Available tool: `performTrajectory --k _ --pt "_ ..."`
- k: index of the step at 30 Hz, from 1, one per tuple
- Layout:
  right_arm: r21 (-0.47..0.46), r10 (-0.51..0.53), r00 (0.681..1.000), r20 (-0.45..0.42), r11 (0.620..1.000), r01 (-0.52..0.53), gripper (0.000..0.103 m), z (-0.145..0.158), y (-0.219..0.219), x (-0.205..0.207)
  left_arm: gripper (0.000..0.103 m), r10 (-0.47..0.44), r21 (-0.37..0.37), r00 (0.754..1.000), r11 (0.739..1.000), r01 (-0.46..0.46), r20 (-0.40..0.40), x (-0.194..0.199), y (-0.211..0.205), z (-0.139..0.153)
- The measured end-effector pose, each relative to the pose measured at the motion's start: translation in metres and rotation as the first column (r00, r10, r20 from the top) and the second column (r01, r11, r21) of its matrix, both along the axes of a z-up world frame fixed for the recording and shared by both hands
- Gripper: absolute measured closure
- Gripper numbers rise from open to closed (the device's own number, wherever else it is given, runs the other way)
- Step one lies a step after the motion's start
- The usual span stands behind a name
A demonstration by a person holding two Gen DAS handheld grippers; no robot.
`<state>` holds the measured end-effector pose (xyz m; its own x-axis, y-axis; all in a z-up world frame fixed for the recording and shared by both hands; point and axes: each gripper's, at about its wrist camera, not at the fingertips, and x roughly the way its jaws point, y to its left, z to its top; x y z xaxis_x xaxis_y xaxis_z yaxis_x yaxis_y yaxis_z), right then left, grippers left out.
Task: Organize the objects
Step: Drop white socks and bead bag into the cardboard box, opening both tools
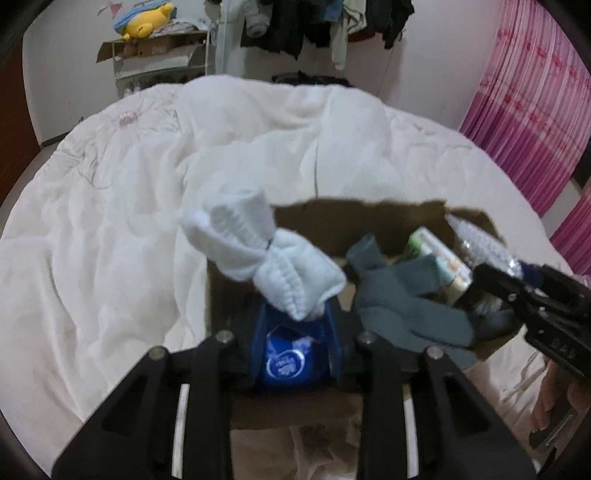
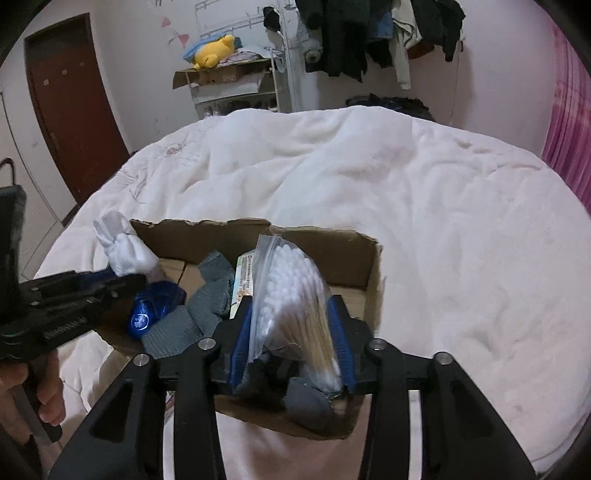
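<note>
An open cardboard box [image 1: 373,212] lies on the bed; it also shows in the right wrist view [image 2: 343,254]. My left gripper [image 1: 295,332] is shut on a white sock bundle [image 1: 266,251] and holds it over the box's left side, above a blue round object [image 1: 291,362]. My right gripper [image 2: 291,343] is shut on a clear bag of cotton swabs [image 2: 295,295] and holds it over the box's right side. Grey socks [image 2: 195,314] and a green-and-white packet [image 2: 242,280] lie in the box. The left gripper [image 2: 110,280] with the white sock bundle [image 2: 122,251] shows at the left of the right wrist view.
A rumpled white duvet [image 2: 406,192] covers the bed around the box. Beyond the bed stand a shelf with a yellow plush toy [image 2: 214,51], a rack of hanging clothes [image 2: 369,33] and a brown door [image 2: 74,110]. Pink curtains [image 1: 535,110] hang at the right.
</note>
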<state>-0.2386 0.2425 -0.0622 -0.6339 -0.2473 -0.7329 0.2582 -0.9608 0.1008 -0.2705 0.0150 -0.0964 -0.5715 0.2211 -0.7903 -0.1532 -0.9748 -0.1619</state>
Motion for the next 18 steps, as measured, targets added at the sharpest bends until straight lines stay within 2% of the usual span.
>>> performTrajectory --k 3,4,5,7,8,9,10,11,13,15,18 --pt "0.002 -0.002 1.000 -0.025 1.000 0.002 0.035 0.001 0.000 0.007 0.067 0.009 -0.004 1.000 1.000 -0.009 0.026 0.000 0.000 -0.005" --pt "-0.002 -0.004 0.999 -0.032 1.000 0.004 0.033 0.002 0.001 0.009 0.063 0.014 -0.013 1.000 1.000 -0.014 0.025 0.001 0.001 -0.005" --pt "-0.012 -0.006 0.999 -0.036 1.000 0.006 0.032 0.004 0.002 0.012 0.055 0.022 -0.026 1.000 0.999 -0.021 0.021 0.002 0.001 -0.004" --pt "-0.027 -0.013 0.999 -0.037 1.000 0.012 0.030 0.007 0.004 0.017 0.048 0.030 -0.039 0.999 0.999 -0.029 0.014 0.008 0.001 -0.001" --pt "-0.032 -0.018 0.999 -0.033 0.999 0.017 0.026 0.010 0.005 0.020 0.037 0.042 -0.040 0.999 0.998 -0.041 0.008 0.014 0.000 0.002" --pt "-0.041 -0.022 0.999 -0.023 0.999 0.021 0.024 0.014 0.007 0.024 0.034 0.055 -0.042 0.998 0.998 -0.055 -0.005 0.020 -0.001 0.006" --pt "-0.044 -0.025 1.000 -0.017 0.999 0.024 0.024 0.017 0.008 0.028 0.029 0.047 -0.021 0.999 0.999 -0.048 -0.016 0.028 -0.002 0.011" --pt "-0.045 -0.029 1.000 -0.013 0.999 0.028 0.024 0.020 0.008 0.032 0.021 0.049 -0.018 0.999 0.999 -0.049 -0.023 0.034 -0.003 0.014" --pt "-0.040 -0.025 1.000 -0.010 0.999 0.025 0.023 0.030 0.009 0.045 0.008 0.077 -0.039 0.995 0.996 -0.079 -0.063 0.053 -0.006 0.023" --pt "-0.038 -0.016 1.000 -0.026 0.999 0.015 0.023 0.039 0.009 0.065 0.006 0.085 -0.037 0.993 0.995 -0.088 -0.087 0.072 -0.012 0.030" --pt "-0.042 -0.008 0.999 -0.039 0.999 0.007 0.023 0.048 0.011 0.096 0.005 0.081 0.006 0.992 0.997 -0.081 -0.094 0.104 -0.023 0.041"
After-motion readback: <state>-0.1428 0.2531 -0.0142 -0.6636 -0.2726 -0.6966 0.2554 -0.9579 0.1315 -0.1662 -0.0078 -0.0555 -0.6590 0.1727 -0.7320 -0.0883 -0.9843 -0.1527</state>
